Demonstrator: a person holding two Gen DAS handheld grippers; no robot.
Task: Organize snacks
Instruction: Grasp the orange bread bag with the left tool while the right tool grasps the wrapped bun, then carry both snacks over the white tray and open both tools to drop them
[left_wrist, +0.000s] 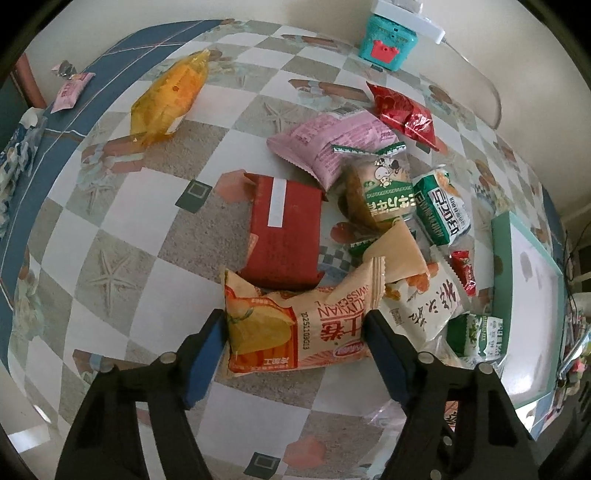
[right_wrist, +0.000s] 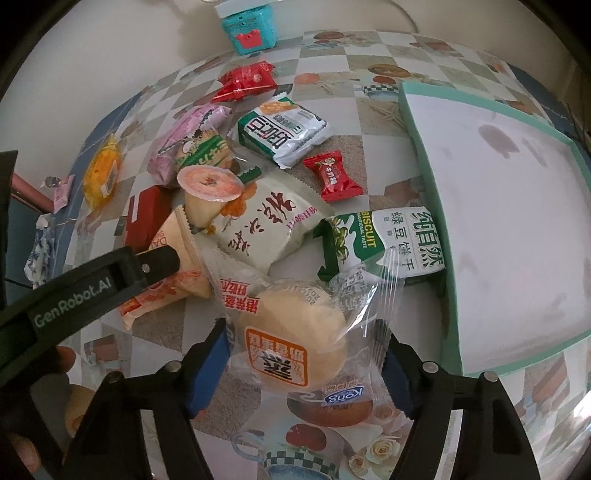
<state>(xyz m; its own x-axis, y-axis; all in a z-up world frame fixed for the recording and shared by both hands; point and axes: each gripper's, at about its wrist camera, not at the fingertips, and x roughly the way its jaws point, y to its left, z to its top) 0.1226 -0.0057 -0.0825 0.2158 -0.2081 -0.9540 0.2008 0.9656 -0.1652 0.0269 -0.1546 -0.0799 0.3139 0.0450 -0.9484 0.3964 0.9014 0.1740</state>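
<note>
Blue-padded left fingers (left_wrist: 295, 328) clasping orange packet (left_wrist: 295, 328), right fingers (right_wrist: 306, 354) clasping bun packet (right_wrist: 295, 350)

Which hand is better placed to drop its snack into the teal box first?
Right. The right gripper straddles the clear-wrapped bun right beside the teal box. The left gripper straddles the orange packet with other snacks between it and the box.

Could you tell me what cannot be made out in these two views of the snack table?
- Left wrist view: the green biscuit pack is half hidden behind the white rice-cracker pack.
- Right wrist view: the red box is partly covered by the left tool's arm.
- Both views: the teal tray runs off the right edge.
- Small print on wrappers is too small to read.
</note>
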